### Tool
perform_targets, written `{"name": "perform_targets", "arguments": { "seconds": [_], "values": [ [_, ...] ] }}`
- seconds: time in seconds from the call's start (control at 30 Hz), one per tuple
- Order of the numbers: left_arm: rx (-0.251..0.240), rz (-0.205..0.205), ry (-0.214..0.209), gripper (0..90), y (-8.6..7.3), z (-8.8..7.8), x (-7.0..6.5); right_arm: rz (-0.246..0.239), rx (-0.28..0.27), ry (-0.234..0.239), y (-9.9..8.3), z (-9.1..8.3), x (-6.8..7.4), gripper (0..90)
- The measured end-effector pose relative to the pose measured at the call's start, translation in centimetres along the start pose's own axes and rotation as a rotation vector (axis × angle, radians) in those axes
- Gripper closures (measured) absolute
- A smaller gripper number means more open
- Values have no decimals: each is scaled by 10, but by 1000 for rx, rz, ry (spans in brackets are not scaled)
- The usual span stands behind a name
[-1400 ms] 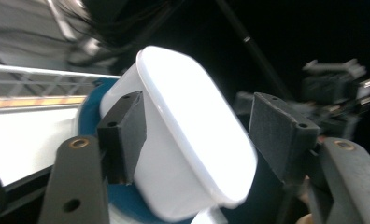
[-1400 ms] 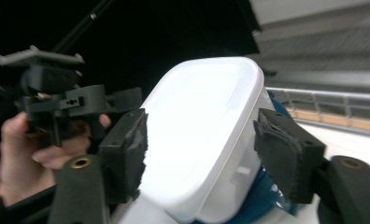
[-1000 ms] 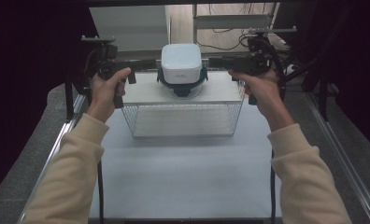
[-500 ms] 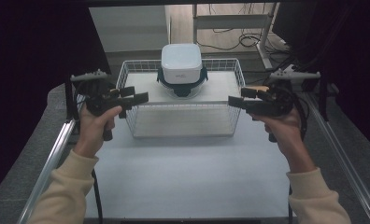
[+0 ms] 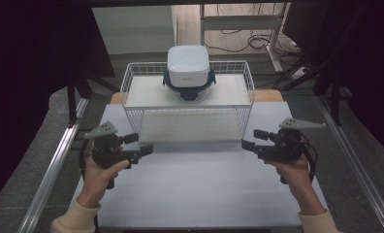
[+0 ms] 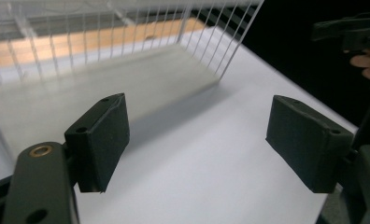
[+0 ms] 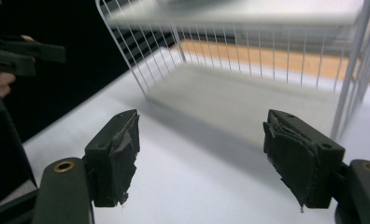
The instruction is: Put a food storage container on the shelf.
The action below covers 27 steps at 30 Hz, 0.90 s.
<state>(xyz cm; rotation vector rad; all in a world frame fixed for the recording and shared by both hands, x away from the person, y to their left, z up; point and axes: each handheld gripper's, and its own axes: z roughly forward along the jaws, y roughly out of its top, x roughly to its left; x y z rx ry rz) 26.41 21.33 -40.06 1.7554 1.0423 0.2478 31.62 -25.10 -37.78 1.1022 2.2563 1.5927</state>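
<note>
Basket [image 5: 132,82] long axis crosswise; container [image 5: 188,68] upright on top.

White wire basket [image 5: 187,104] at the far side, white box [image 5: 188,65] on a dark base atop it. White counter [image 5: 195,194]. Black fingers [image 6: 101,135] on both grippers, cream sleeves [image 5: 78,221] near.

Wire rack [image 5: 187,109] at table's [image 5: 195,194] far middle; lidded container [image 5: 188,73] on its top shelf. Left gripper [image 5: 144,149] near-left of rack, right gripper [image 5: 248,144] near-right, well apart.
</note>
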Motion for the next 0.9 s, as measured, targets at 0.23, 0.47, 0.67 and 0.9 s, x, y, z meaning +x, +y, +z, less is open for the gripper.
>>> {"name": "perform_targets", "arguments": {
  "seconds": [0.23, 0.47, 0.67, 0.9],
  "values": [
    [64, -52, 40, 214, -41, 16, 14, -2, 86, -40, -49, 12, -4, 238],
    [77, -62, 48, 215, -46, 21, 17, -41, 113, -79, -56, 21, -5, 205],
    [101, -79, 23, 217, -46, 28, 14, -33, 92, -70, -50, 15, -3, 202],
    [117, -79, 23, 210, -47, 28, 14, -76, 81, -94, -46, 9, 1, 186]
  ]
}}
